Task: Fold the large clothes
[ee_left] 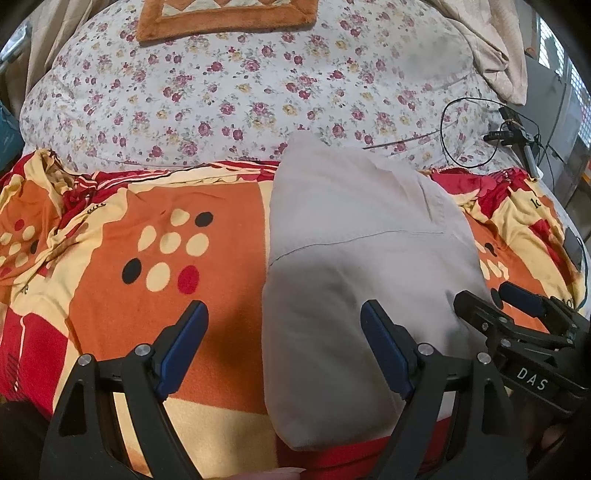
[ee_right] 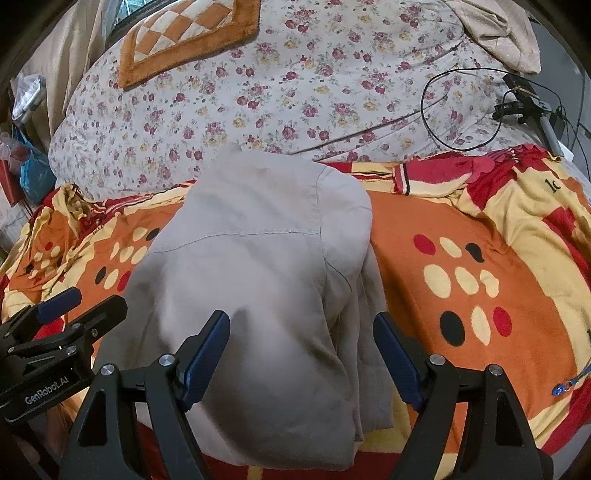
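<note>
A beige folded garment (ee_left: pixel 354 258) lies on the orange, red and yellow blanket (ee_left: pixel 166 258); it also shows in the right wrist view (ee_right: pixel 251 280). My left gripper (ee_left: pixel 284 325) is open and empty, hovering over the garment's near left edge. My right gripper (ee_right: pixel 301 336) is open and empty, above the garment's near right part, where stacked folded layers (ee_right: pixel 369 332) show. The right gripper appears at the right of the left wrist view (ee_left: pixel 495 291), and the left gripper at the left of the right wrist view (ee_right: pixel 85 301).
A floral quilt (ee_left: pixel 240 96) is heaped behind the blanket, with an orange checked cushion (ee_left: pixel 225 18) on top. A black cable loop (ee_left: pixel 469 133) and a small black device (ee_left: pixel 513 134) lie at the far right. Beige cloth (ee_left: pixel 491 40) hangs at the back right.
</note>
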